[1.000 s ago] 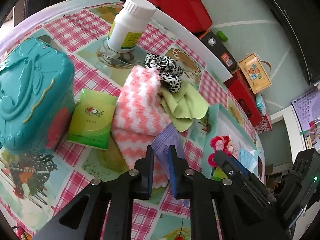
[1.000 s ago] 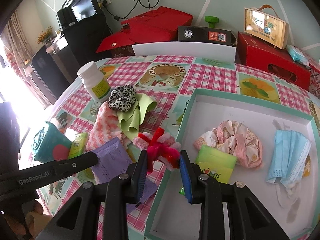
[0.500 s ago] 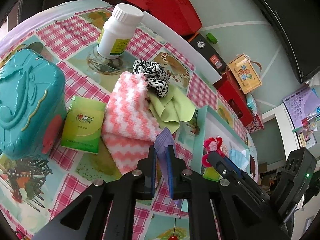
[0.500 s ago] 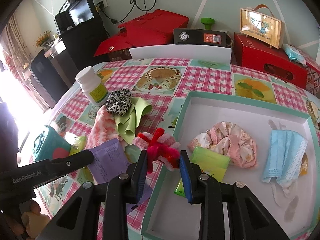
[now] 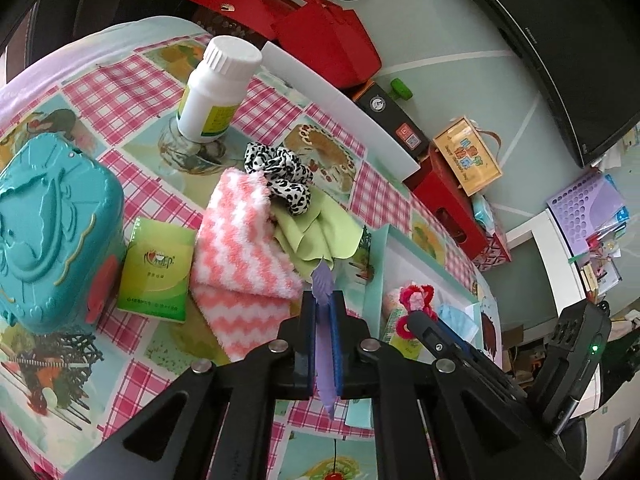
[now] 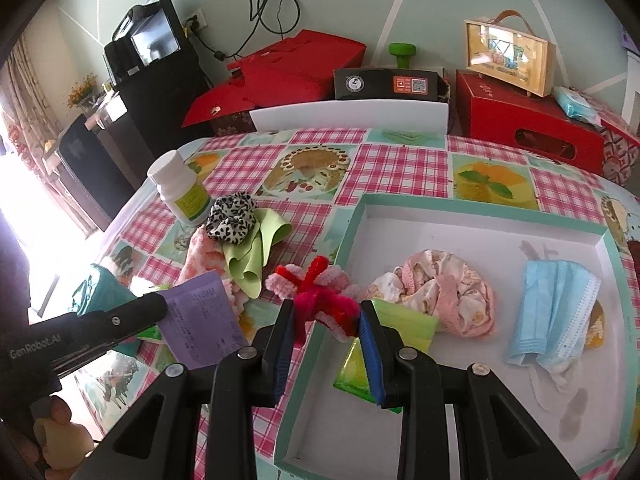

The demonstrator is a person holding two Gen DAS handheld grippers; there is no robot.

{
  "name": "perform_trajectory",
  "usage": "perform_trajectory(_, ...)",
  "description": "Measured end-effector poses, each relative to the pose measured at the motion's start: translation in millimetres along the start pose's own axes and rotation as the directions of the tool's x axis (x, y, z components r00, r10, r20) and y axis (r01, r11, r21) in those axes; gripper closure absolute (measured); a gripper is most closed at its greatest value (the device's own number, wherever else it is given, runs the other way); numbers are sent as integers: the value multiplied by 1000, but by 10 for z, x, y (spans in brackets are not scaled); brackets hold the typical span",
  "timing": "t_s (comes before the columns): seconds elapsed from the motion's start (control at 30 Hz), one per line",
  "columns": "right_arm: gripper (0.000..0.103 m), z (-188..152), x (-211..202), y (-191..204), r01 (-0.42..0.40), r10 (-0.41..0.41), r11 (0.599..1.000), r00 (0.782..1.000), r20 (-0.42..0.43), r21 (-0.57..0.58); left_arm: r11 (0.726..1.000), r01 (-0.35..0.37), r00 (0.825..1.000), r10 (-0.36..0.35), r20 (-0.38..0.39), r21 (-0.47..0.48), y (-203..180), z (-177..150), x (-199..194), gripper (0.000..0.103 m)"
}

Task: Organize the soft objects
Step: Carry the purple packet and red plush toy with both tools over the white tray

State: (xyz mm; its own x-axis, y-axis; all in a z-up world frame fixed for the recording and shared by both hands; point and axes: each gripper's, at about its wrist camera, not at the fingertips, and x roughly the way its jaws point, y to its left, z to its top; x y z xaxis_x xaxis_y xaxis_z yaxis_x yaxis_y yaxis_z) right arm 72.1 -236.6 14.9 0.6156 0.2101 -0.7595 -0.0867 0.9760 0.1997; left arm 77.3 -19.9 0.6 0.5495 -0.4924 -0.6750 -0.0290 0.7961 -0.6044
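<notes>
Purple paper packet (image 5: pixel 323 332) sits clamped edge-on between the pads of the left tongs (image 5: pixel 322 322), lifted off the counter (image 5: pixel 120 92); from the right wrist view the same packet (image 6: pixel 202 322) shows its flat printed face, hanging from the left tongs' tip. The right tongs (image 6: pixel 325 326) are closed on a red and pink fuzzy pipe-cleaner bow (image 6: pixel 320 298), held over the near left rim of the white tray (image 6: pixel 480 224).

Inside the tray, just ahead and to the right of the right tongs, lie a green tissue pack (image 6: pixel 404 322), touching a pink floral scrunchie (image 6: pixel 444 294), and further right a blue face mask (image 6: pixel 554 316).

Ahead of the left tongs on the checked cloth, a pink-and-white zigzag towel (image 5: pixel 236 248) lies folded, with a light green cloth (image 5: pixel 316 236) tucked against its far side and a leopard-print scrunchie (image 5: pixel 280 178) resting on top of both. To the left of the towel lies a second green tissue pack (image 5: pixel 154 272), and beyond that a teal plastic case (image 5: pixel 48 232). A white pill bottle (image 5: pixel 214 92) stands upright further off, beyond the leopard-print scrunchie.
</notes>
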Motion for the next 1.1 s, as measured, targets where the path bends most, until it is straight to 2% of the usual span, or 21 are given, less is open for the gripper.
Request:
perform_trajectory(0.67, 70, 31, -185, -95, 19, -20, 1000, 999, 42, 25, 997, 65, 996, -68, 65, 46, -135, 61, -244, 98)
perform_trajectory(0.83, 70, 58, -425, -192, 45, -49, 998, 994, 96, 43, 991, 95, 991, -103, 90, 93, -321, 80, -362, 98)
perform_trajectory(1.1, 70, 41, -824, -622, 140, -161, 981, 974, 157, 135, 971, 125, 989, -139, 58, 202, -795, 51, -327, 98)
